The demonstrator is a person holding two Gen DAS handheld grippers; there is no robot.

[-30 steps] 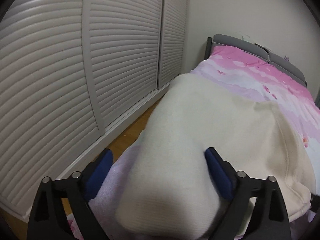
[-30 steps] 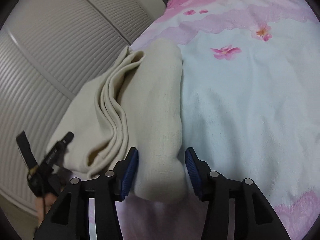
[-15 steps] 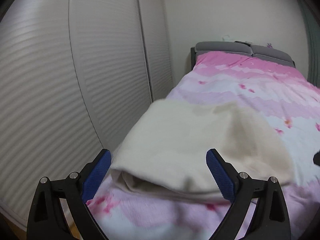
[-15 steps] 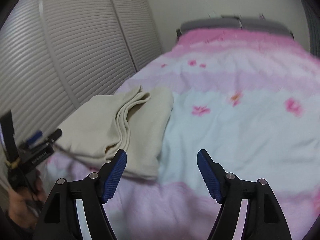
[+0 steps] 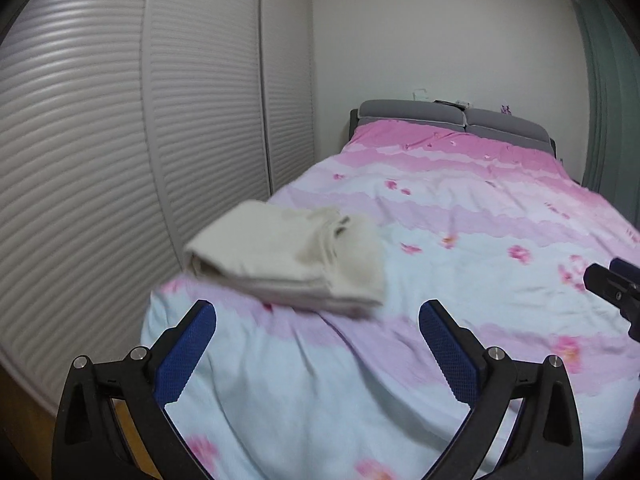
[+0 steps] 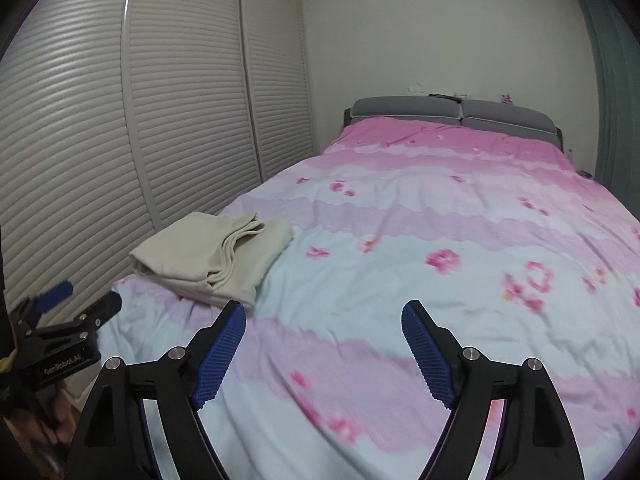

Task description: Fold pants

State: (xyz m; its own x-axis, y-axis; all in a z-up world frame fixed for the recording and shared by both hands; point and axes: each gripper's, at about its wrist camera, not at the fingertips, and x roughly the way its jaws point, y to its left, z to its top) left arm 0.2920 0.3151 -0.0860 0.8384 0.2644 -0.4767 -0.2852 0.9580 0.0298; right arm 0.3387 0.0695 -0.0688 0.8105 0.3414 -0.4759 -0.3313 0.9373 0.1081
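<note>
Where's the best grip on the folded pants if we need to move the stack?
Probably the thick rounded fold edge of the pants, facing the foot of the bed. Come in low from that near side, one pad under and one over all layers. The far right side shows loose layered edges that would likely splay.

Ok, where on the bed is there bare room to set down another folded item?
Nearly all of it. The quilt lies bare from the folded pants across to its far side and up to the headboard. The near strip under the open right tongs is also bare. Only the near corner beside the wardrobe is taken.
</note>
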